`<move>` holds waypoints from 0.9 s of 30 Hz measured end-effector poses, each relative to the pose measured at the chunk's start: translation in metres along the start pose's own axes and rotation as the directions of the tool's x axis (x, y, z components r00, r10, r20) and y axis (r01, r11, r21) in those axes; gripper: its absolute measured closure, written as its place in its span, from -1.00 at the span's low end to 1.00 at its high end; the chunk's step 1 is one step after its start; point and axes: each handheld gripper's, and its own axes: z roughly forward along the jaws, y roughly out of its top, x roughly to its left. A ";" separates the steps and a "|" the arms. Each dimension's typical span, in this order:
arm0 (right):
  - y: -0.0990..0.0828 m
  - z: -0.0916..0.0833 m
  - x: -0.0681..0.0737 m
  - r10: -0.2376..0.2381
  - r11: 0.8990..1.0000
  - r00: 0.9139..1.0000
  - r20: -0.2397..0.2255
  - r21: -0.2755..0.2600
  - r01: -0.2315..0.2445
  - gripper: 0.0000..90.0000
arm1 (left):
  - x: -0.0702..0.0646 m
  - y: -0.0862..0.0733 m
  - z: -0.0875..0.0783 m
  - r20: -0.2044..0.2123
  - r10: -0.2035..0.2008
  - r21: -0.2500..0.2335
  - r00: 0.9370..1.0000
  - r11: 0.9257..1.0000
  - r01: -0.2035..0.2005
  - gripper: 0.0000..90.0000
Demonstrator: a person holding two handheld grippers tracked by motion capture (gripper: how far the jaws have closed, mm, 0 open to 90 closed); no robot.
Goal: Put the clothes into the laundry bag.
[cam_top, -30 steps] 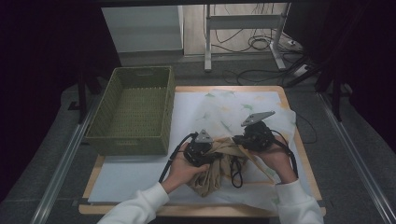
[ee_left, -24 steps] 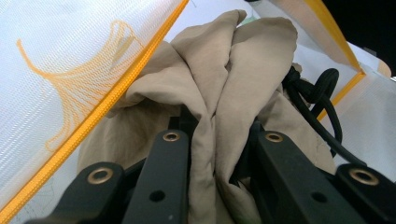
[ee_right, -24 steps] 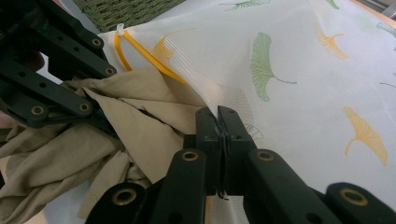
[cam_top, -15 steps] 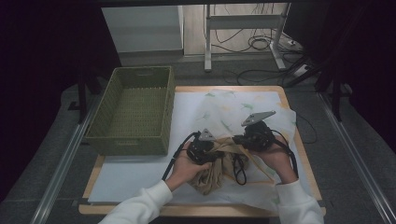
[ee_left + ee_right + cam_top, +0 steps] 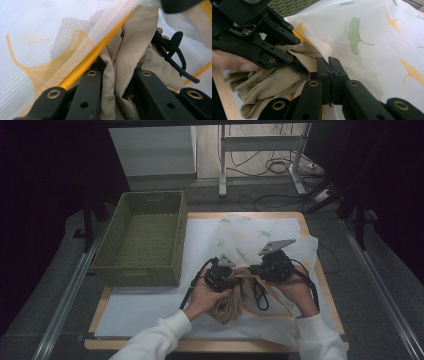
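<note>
Left claw (image 5: 117, 82) clamped on crumpled beige cloth (image 5: 130, 50); right claw (image 5: 331, 75) pinching sheer mesh bag (image 5: 367, 50).

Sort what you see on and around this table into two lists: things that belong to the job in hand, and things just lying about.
In the job:
- mesh bag, its edge pinched by the right gripper
- beige garment, gripped by the left gripper at the bag's mouth
- garment's black cord

Lying about:
- woven basket, apart from both hands
- white sheet on the table
- floor cables
</note>
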 end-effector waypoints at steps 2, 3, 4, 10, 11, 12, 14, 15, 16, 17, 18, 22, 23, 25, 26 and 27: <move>0.000 0.000 0.000 0.002 1.000 1.000 0.000 0.001 -0.002 0.93 | 0.000 0.001 0.002 -0.001 -0.005 -0.002 1.000 1.000 0.005 0.77; 0.000 0.000 0.000 0.001 1.000 1.000 0.000 0.000 -0.001 0.93 | 0.000 0.001 0.003 0.001 -0.004 -0.004 1.000 1.000 0.004 0.77; 0.000 0.000 0.000 0.000 1.000 1.000 0.000 -0.002 0.000 0.93 | 0.000 0.000 0.004 0.002 -0.004 -0.005 1.000 1.000 0.004 0.76; -0.001 0.001 0.000 0.004 1.000 1.000 0.002 0.005 -0.004 0.93 | 0.001 -0.002 0.008 0.015 -0.005 -0.005 1.000 1.000 0.005 0.76; -0.001 0.001 0.000 0.005 1.000 1.000 0.000 0.005 -0.005 0.93 | 0.001 -0.002 0.009 0.014 -0.009 -0.008 1.000 1.000 0.009 0.76; -0.001 0.001 0.000 0.004 1.000 1.000 0.000 0.004 -0.004 0.93 | 0.001 -0.002 0.010 0.014 -0.009 -0.008 1.000 1.000 0.009 0.76; 0.000 0.001 0.000 0.004 1.000 1.000 0.000 0.004 -0.004 0.93 | 0.000 -0.003 0.011 0.013 -0.002 -0.007 1.000 1.000 0.002 0.76; 0.000 0.001 0.000 0.004 1.000 1.000 0.000 0.004 -0.004 0.93 | 0.000 -0.003 0.012 0.014 -0.004 -0.006 1.000 1.000 0.004 0.76; 0.000 0.001 0.000 0.004 1.000 1.000 0.000 0.004 -0.004 0.93 | -0.001 -0.003 0.014 0.014 -0.006 -0.008 1.000 1.000 0.006 0.75; 0.000 0.001 0.000 0.004 1.000 1.000 -0.001 0.005 -0.004 0.93 | -0.001 -0.003 0.015 0.015 -0.001 -0.006 1.000 1.000 0.001 0.75; 0.000 0.001 0.000 0.005 1.000 1.000 -0.001 0.005 -0.005 0.93 | -0.002 -0.004 0.016 0.016 -0.005 -0.008 1.000 1.000 0.005 0.75; -0.001 0.001 -0.002 0.000 1.000 1.000 0.001 0.004 0.000 0.93 | -0.004 -0.005 0.018 0.020 -0.004 -0.007 1.000 1.000 0.005 0.72; -0.002 0.001 -0.002 0.003 1.000 1.000 0.001 0.005 -0.003 0.93 | -0.004 -0.005 0.017 0.020 0.000 -0.004 1.000 1.000 0.000 0.71; -0.002 0.001 -0.002 0.012 1.000 1.000 0.004 0.010 -0.012 0.93 | -0.004 -0.006 0.017 0.024 0.000 -0.004 1.000 1.000 0.000 0.70; -0.002 0.002 -0.002 0.011 1.000 1.000 0.004 0.010 -0.011 0.93 | -0.004 -0.006 0.017 0.026 -0.001 -0.006 1.000 1.000 0.001 0.69; -0.002 0.002 -0.002 0.011 1.000 1.000 0.004 0.010 -0.011 0.93 | -0.004 -0.007 0.017 0.028 -0.001 -0.006 1.000 1.000 0.002 0.68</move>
